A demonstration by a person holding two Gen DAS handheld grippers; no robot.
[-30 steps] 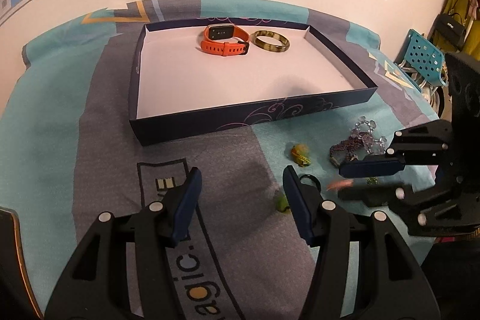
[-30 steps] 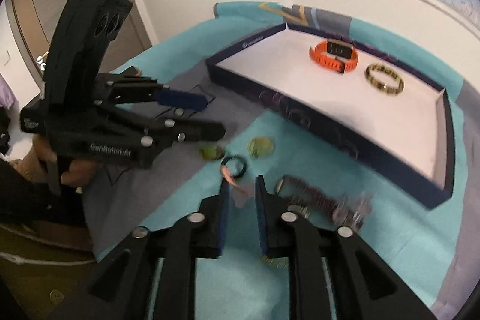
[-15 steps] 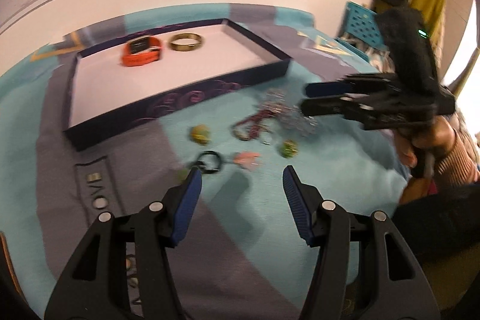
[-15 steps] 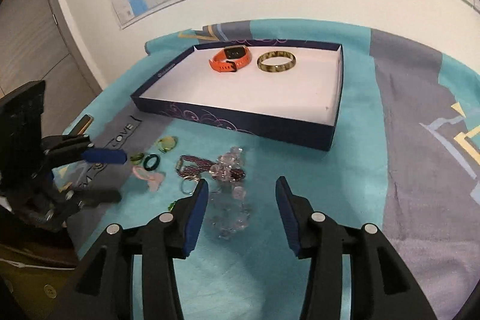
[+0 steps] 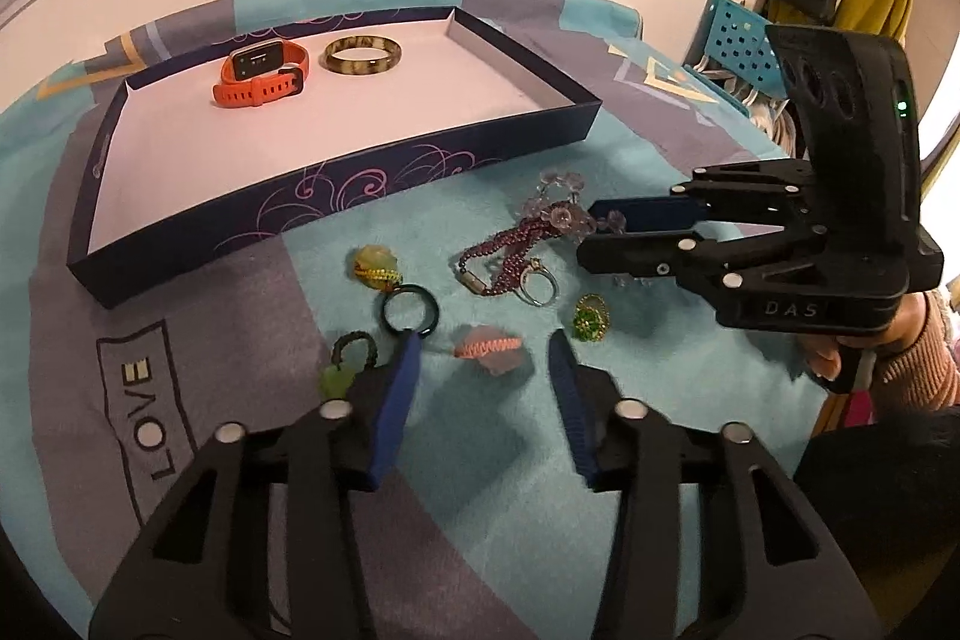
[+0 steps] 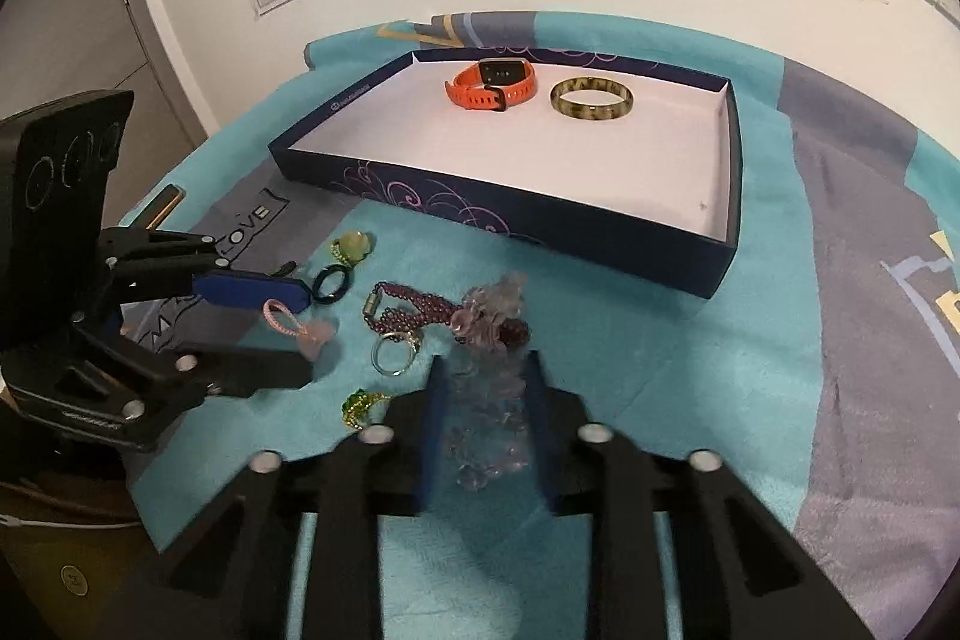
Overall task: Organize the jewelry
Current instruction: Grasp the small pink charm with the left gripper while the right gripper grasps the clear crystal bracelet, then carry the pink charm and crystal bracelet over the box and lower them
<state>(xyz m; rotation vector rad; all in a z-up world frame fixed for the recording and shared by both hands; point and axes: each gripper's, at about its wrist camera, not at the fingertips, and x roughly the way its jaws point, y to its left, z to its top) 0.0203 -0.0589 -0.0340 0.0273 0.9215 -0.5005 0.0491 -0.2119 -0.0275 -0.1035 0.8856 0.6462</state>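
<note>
Change, left side: the left gripper (image 5: 483,370) has just been closing its jaws; half a second ago they stood wider. A pink knotted charm (image 5: 489,349) now lies between the two blue fingers, on the cloth.
Change, right side: the right gripper (image 6: 483,400) has also just been closing its jaws; a clear crystal bead bracelet (image 6: 489,424) is now between its fingers, where before the pile lay ahead of the tips.
Meaning for the task: it seems that each hand has chosen one piece and is about to grasp it, so two more pieces could go into the box (image 5: 336,196). Only the orange smart band (image 5: 261,73) and the brown bangle (image 5: 360,55) lie in the box so far.
Left gripper state: partly open; the fingers stand on both sides of the pink charm with a gap, and they do not press it. The left finger's tip is just beside a black ring (image 5: 409,310).
Right gripper state: narrow, the fingers are close on both sides of the crystal beads; whether the pads already press the beads cannot be told, as the beads are blurred and transparent.
Pieces remaining on the surface: a purple bead strand (image 5: 510,247), a silver ring (image 5: 537,283), a green bead ring (image 5: 591,319), a yellow-green charm (image 5: 375,265) and a green pendant (image 5: 336,379), all near the box's front wall but outside it.
</note>
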